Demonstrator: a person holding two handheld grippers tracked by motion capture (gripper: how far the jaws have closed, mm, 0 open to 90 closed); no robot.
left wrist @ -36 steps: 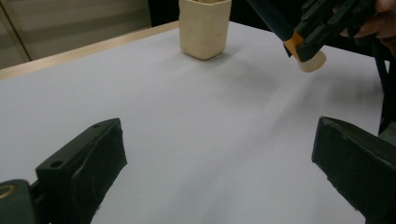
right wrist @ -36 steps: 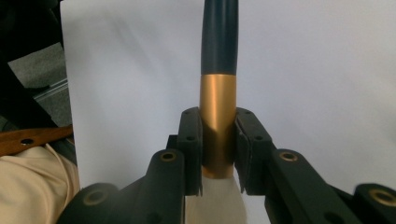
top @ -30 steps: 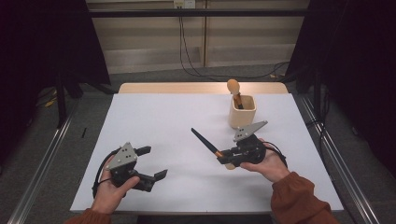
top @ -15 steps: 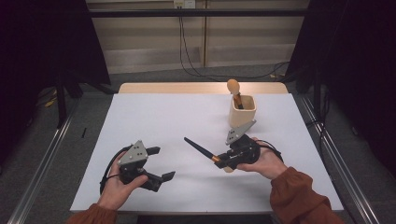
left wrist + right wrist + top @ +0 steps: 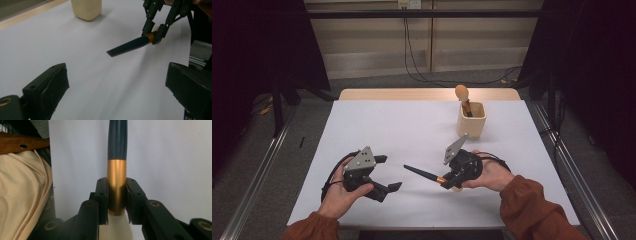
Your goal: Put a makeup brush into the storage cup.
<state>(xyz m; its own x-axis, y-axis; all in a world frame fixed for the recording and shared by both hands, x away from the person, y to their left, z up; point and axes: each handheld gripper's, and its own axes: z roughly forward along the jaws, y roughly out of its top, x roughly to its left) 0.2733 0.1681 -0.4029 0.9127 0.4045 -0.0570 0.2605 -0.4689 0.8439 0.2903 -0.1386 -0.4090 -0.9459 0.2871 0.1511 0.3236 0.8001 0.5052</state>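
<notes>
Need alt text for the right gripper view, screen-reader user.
The right gripper is shut on a brush, its black jaws clamped on the gold band between the dark handle pointing away and the pale bristles below. Behind lies the white table, with cream cloth at the left.

No readable text, label, brand, number or sign in any view. Nothing printed on white table cover (image 5: 412,130), on wooden holder (image 5: 472,120), on brush (image 5: 117,157), or on gripper bodies. Grey plates on grippers are blank. Wall socket at top too small to read.
</notes>
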